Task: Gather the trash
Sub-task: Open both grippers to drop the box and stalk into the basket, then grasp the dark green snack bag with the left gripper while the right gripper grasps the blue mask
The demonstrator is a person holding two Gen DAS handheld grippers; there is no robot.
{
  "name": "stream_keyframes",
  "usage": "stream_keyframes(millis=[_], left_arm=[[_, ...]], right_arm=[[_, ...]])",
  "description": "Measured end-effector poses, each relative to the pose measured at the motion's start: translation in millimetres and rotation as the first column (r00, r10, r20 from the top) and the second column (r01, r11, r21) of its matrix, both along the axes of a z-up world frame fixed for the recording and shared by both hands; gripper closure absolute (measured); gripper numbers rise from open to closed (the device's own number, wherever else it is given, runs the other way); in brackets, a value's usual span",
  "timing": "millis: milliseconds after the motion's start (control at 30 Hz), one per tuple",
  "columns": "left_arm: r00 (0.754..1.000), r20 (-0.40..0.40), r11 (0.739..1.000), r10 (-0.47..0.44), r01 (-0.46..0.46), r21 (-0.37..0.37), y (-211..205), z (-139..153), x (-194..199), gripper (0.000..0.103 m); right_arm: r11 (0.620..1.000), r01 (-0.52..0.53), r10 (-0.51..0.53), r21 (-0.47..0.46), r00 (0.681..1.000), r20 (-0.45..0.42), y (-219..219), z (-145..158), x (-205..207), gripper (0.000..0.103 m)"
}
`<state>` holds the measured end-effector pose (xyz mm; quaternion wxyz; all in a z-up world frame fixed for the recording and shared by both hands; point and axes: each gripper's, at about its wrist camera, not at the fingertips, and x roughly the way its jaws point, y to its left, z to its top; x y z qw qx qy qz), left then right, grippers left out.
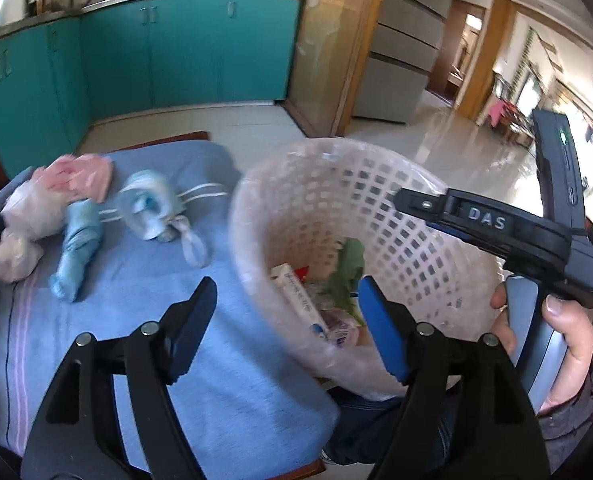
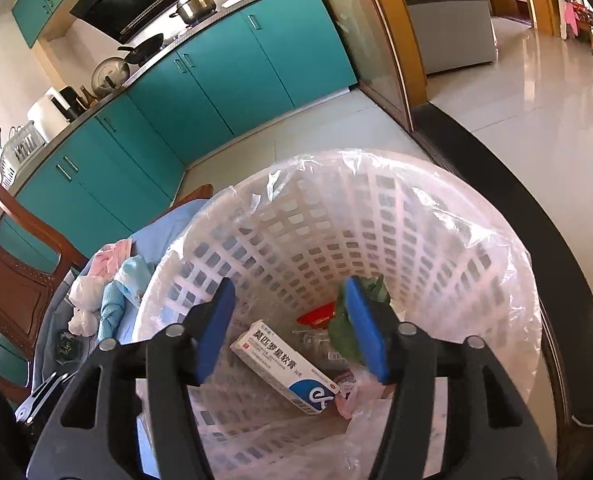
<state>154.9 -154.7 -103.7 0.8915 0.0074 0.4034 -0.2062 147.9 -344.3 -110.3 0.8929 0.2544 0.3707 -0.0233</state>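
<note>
Blue cloth (image 1: 224, 340) spread over a table, white lattice basket (image 1: 436, 248) lined with clear plastic standing at its right edge. Already in the basket: a white-and-blue carton (image 2: 284, 364), a green leaf (image 2: 348, 332), a red scrap (image 2: 316, 314) and some pale plastic. Still out on the cloth, well apart from the basket and to its left: a pink-and-white bag bundle (image 1: 44, 208), a twisted blue cloth-like piece (image 1: 76, 252) lying with its long axis running roughly toward the camera, and a knotted pale blue bag (image 1: 148, 208) with white loop handles.

Left gripper (image 1: 288, 312) clearly the nearer of the two to that leftover trash, though pointed between it and the basket's near rim; a swing to the left and forward probably needed, with the twisted piece best crossed across its length. Jaws parted and empty, one blue pad over the cloth, the other over the basket's edge.

Right gripper (image 2: 292, 320) hanging over the basket mouth, tilted downward into it, jaws likewise parted with nothing between them; carton below, apart from the pads. Whether the right pad brushes the leaf is hard to judge here. Right hand (image 1: 552, 332) wrapped round its handle beside the basket.
</note>
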Motion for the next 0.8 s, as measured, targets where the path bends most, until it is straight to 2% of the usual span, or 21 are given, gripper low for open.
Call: stream_keyframes(millis=[133, 267, 400, 500, 600, 700, 800], left_arm=[[0.996, 0.003, 0.996, 0.087, -0.087, -0.01, 33.5, 1.3, -2.4, 0.027], [0.982, 0.013, 0.981, 0.191, -0.191, 0.022, 68.5, -0.5, -6.1, 0.026], [0.955, 0.025, 0.952, 0.296, -0.298, 0.074, 114.0, -8.8, -9.8, 0.026], [0.936, 0.017, 0.931, 0.352, -0.352, 0.094, 141.7, -15.3, -12.4, 0.026], [0.922, -0.006, 0.916, 0.388, -0.385, 0.109, 168.2, -22.8, -17.8, 0.032], [0.908, -0.024, 0.903, 0.418, -0.413, 0.12, 188.2, -28.8, -24.6, 0.035], [0.896, -0.022, 0.89, 0.443, -0.437, 0.131, 203.1, -28.2, -31.7, 0.035]], right_arm=[[1.0, -0.013, 0.013, 0.002, 1.0, -0.008, 4.5, -1.3, 3.7, 0.045], [1.0, -0.029, 0.029, 0.005, 0.999, 0.017, 10.1, 2.6, 3.2, 0.045], [0.998, -0.061, 0.06, 0.007, 0.993, 0.098, 20.0, 16.2, -1.8, 0.045], [0.992, -0.127, 0.128, -0.02, 0.982, 0.139, 40.9, 25.6, -0.3, 0.045], [0.971, -0.228, 0.237, -0.071, 0.956, 0.175, 76.9, 35.5, 3.7, 0.045], [0.941, -0.332, 0.339, -0.067, 0.922, 0.188, 108.6, 39.3, 9.9, 0.045], [0.911, -0.411, 0.413, -0.043, 0.899, 0.146, 146.0, 38.2, 32.4, 0.045]])
